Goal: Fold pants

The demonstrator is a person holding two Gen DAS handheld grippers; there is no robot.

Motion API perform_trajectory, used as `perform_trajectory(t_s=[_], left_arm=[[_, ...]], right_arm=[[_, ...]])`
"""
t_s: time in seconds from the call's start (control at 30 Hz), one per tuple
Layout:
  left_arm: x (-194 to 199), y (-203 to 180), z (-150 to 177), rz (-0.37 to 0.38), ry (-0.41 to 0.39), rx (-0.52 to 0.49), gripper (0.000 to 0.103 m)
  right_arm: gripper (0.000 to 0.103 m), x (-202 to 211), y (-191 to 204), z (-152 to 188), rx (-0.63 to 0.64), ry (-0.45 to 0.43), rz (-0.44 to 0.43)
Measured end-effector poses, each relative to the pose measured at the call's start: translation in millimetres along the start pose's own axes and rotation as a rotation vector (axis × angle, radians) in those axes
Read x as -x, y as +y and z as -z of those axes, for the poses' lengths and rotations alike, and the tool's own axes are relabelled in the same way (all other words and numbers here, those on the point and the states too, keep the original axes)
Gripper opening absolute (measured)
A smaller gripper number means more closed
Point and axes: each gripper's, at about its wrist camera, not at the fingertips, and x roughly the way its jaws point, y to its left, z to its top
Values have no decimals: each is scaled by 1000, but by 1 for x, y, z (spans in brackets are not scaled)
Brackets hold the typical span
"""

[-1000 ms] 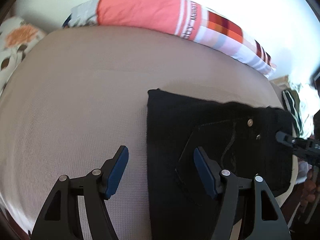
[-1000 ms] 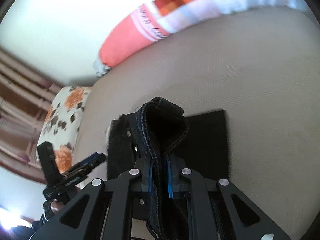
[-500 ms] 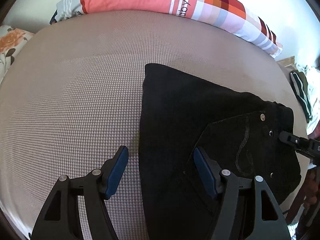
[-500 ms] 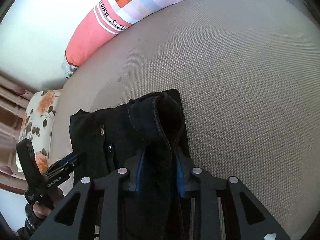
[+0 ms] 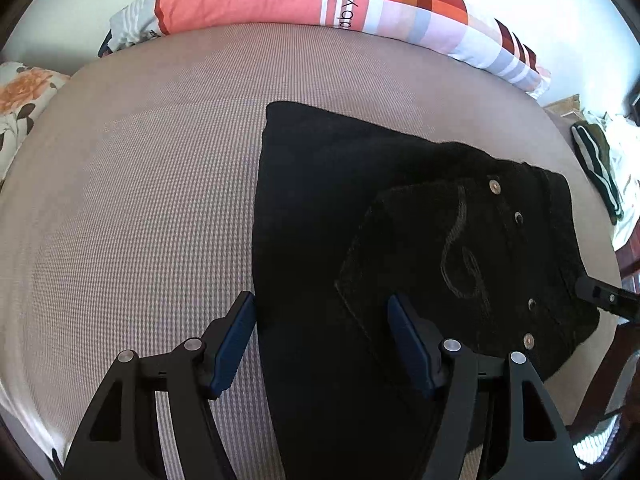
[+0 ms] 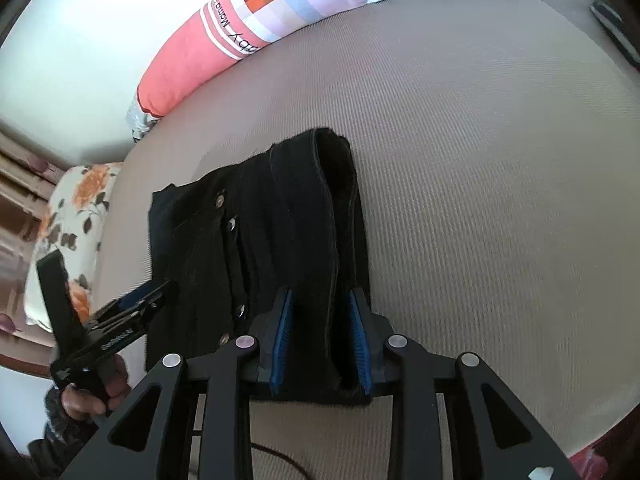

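pants (image 5: 360, 208) | black denim, metal rivets, back pocket with curled stitching facing up | folded into a compact rectangle, lying flat on the bed (image 5: 140, 200) | waistband end toward the bed's near edge; a thick doubled fold stands slightly raised along one side | well apart from the far edge

Left black two-finger gripper with blue pads (image 5: 322, 336) angled steeply down, jaws wide apart, gripping nothing. Right black two-finger gripper with blue pads (image 6: 320, 340) also tilted down, jaws parted slightly, pads clear of the cloth fold between. Hand (image 6: 90, 394) clutching left gripper's handle.
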Motion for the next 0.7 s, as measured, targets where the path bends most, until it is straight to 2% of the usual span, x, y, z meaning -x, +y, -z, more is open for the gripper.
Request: perform_trajectory(t_s=[0.3, 0.4, 0.43, 0.7], left_arm=[[11, 1, 21, 13, -7, 4, 69], [12, 1, 24, 15, -3, 12, 69], [13, 1, 24, 15, -3, 10, 69], [13, -1, 32, 21, 14, -5, 69]], right_arm=[[27, 5, 7, 14, 29, 9, -16], [21, 7, 10, 15, 44, 0, 2], [13, 8, 12, 15, 52, -8, 18], [10, 20, 15, 28, 51, -11, 37]])
